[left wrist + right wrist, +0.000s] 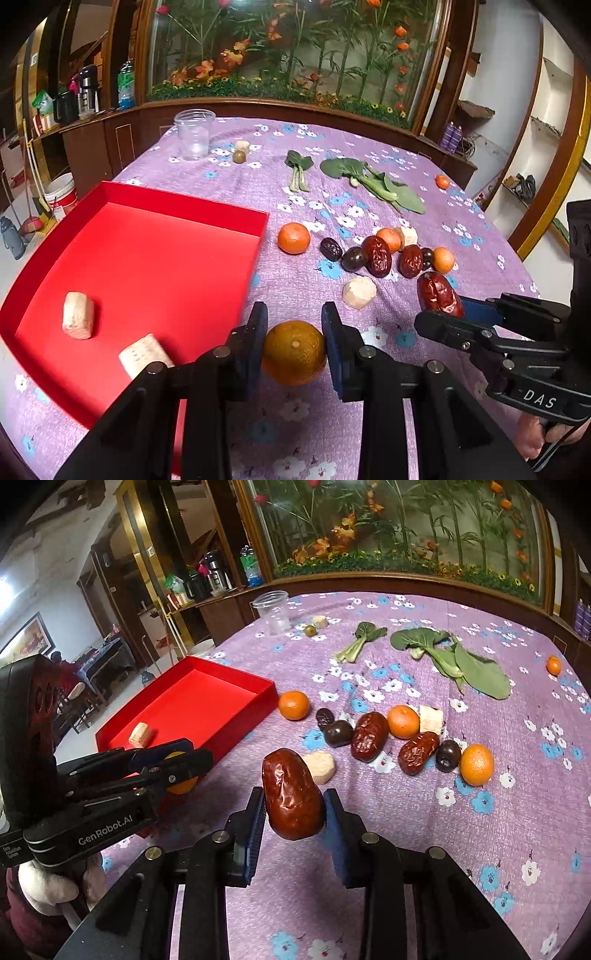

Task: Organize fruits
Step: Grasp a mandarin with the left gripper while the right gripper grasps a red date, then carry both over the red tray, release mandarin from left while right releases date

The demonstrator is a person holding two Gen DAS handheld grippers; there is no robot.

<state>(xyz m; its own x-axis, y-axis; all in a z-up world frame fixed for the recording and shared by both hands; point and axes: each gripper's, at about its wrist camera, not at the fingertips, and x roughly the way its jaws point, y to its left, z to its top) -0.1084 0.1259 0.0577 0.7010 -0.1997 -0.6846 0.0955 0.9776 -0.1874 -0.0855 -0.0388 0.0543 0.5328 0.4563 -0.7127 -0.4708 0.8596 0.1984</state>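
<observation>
My left gripper [294, 347] is shut on an orange mandarin [294, 352], held just right of the red tray [184, 206]. My right gripper [293, 812] is shut on a large red date [291, 794] above the cloth; it also shows in the left wrist view [439, 295]. The left gripper with its mandarin shows in the right wrist view [177, 768] beside the tray [236, 675]. Two pale cut pieces [78, 314] lie in the tray. More mandarins [294, 238], red dates [377, 255] and dark fruits [354, 258] lie in a cluster on the cloth.
A pale chunk [359, 292] lies near the cluster. Green leaves [380, 182] and a small stalk [298, 168] lie farther back. A clear plastic cup [194, 133], a small green fruit [239, 156] and a lone mandarin [442, 181] stand toward the far edge. A wooden counter surrounds the table.
</observation>
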